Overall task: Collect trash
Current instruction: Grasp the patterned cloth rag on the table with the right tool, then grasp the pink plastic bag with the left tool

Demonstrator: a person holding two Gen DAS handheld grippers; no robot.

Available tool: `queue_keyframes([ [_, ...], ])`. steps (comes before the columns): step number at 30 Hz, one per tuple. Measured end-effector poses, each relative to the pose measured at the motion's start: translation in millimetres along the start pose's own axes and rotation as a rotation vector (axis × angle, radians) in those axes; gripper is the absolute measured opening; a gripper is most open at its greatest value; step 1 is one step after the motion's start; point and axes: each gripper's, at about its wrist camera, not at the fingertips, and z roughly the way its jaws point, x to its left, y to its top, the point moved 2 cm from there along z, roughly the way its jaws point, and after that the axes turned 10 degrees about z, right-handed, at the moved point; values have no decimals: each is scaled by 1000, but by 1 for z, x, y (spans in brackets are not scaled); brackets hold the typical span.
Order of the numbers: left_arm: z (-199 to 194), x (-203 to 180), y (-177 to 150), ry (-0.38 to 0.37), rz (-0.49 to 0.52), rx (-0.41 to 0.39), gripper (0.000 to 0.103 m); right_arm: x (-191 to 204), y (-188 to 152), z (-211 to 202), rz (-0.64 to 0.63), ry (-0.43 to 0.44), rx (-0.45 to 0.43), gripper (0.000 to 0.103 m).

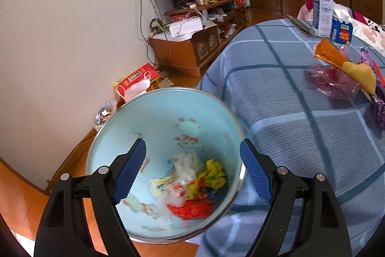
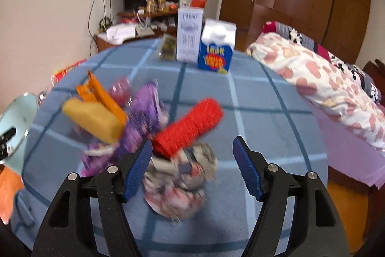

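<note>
A light blue bin point(image 1: 134, 127) sits beside the table and holds several crumpled wrappers point(image 1: 192, 182). My left gripper point(image 1: 192, 143) hovers open over its mouth, with nothing between the pads. The table has a blue checked cloth point(image 2: 264, 136) with trash on it. My right gripper point(image 2: 192, 142) is open around a crumpled white and pink wrapper ball point(image 2: 178, 187), which lies close to the left pad. Just beyond the ball lies a red textured piece point(image 2: 190, 127). Further left are a purple wrapper point(image 2: 142, 122), a yellow sponge-like piece point(image 2: 93, 122) and an orange wrapper point(image 2: 101, 93). The bin's rim point(image 2: 16, 112) shows at the far left.
A white carton point(image 2: 190, 35), a blue and white carton point(image 2: 216, 47) and a small packet point(image 2: 168, 47) stand at the table's far edge. A bed with a heart-pattern quilt point(image 2: 324, 93) lies on the right. A cluttered wooden cabinet point(image 1: 192, 49) and a red box point(image 1: 137, 83) stand by the wall.
</note>
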Motion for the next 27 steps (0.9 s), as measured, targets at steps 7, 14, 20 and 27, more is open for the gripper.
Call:
queue_keyframes([
  [7,-3,-15,5,-16,24,-6,79,-2,-18,23,13,84,108,40],
  [14,-12,-27,15,-36,34,-31,79,-1,-22,-3,24,151,76,25],
  [20,-24,-57,32,-74,64,-65,79,-31,-17,-29,76,126,4,19],
  [27,-43,-107,62,-143,103,-138,79,-61,-23,-26,122,99,16,18],
])
